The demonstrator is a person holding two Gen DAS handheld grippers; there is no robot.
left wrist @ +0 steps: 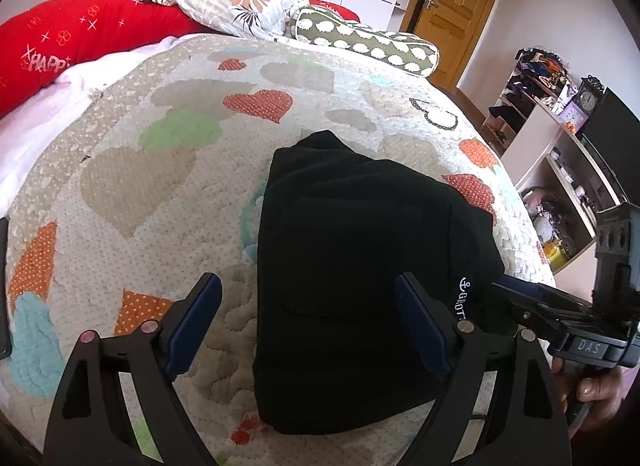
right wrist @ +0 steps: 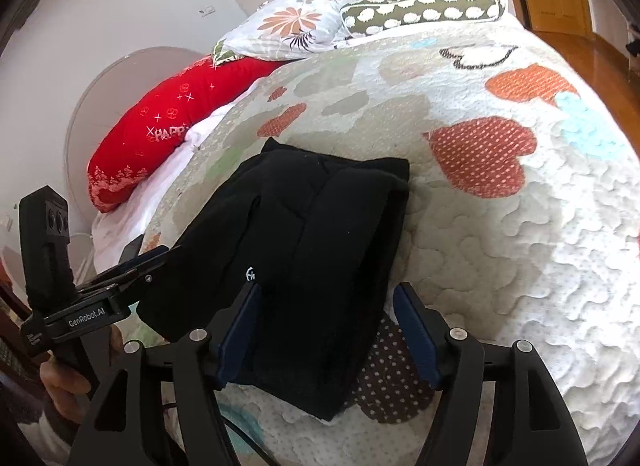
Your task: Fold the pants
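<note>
The black pants (left wrist: 352,266) lie folded into a compact stack on the heart-patterned quilt (left wrist: 160,169); they also show in the right wrist view (right wrist: 304,250). My left gripper (left wrist: 308,318) is open and empty, hovering over the stack's near left edge. My right gripper (right wrist: 326,330) is open and empty, its jaws straddling the stack's near right corner. In the left wrist view the right gripper (left wrist: 516,294) shows at the pants' right edge. In the right wrist view the left gripper (right wrist: 148,262) shows at the pants' left edge.
A red bolster (left wrist: 72,37), a floral pillow (left wrist: 236,1) and a green patterned pillow (left wrist: 368,41) lie at the head of the bed. Shelves with clutter and a clock (left wrist: 560,137) stand to the right. A wooden door (left wrist: 452,5) is behind.
</note>
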